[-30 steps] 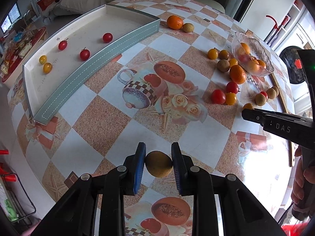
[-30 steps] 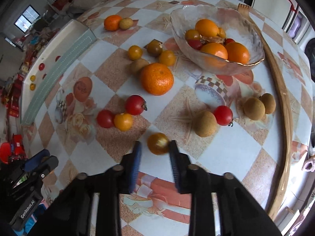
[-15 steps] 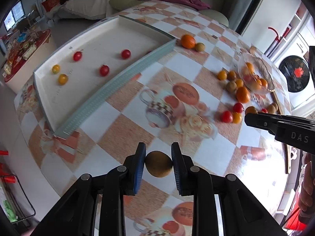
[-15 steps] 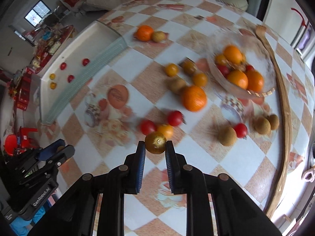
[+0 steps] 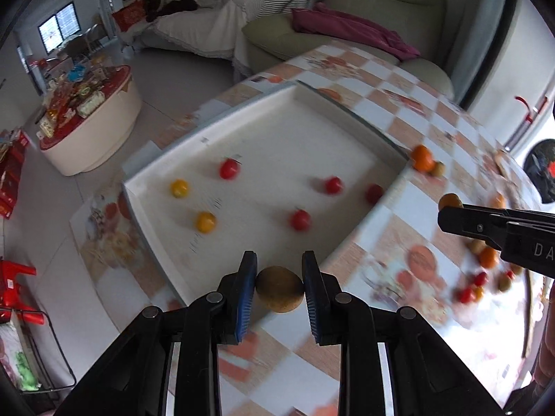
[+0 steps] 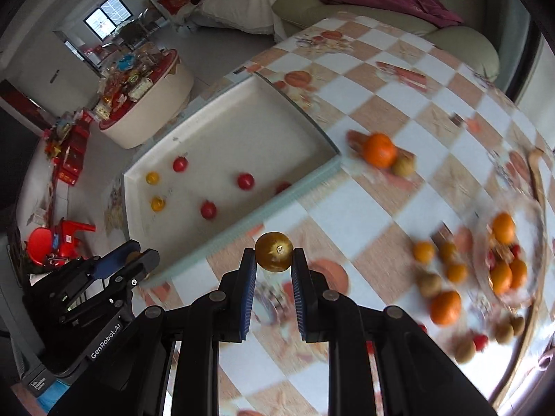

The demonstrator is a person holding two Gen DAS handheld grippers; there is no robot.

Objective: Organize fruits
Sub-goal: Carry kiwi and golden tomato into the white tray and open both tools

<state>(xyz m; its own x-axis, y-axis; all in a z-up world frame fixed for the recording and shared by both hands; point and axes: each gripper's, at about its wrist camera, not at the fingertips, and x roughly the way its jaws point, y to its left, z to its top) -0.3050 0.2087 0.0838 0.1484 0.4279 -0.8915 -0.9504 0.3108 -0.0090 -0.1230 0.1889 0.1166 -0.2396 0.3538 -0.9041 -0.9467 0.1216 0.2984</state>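
Left hand-held gripper [image 5: 279, 289] clamped on brown kiwi-like fruit [image 5: 279, 294], bottom centre, over near rim of white tray [image 5: 156, 235]. Right hand-held gripper [image 6: 274, 265] clamped on small yellow-brown tomato [image 6: 274, 251], short of tray edge. Risk: round fruit slipping from pads in transit, rolling across worktop [image 6: 399, 208]; early release bouncing off rim or knocking cherry tomatoes [image 5: 300, 219] mid-frame.

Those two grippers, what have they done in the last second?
Both carried their fruit from the scattered pile toward the white tray: left gripper with a brown fruit, right gripper with a yellowish tomato. Grips unchanged; the tray's tomatoes stayed put.
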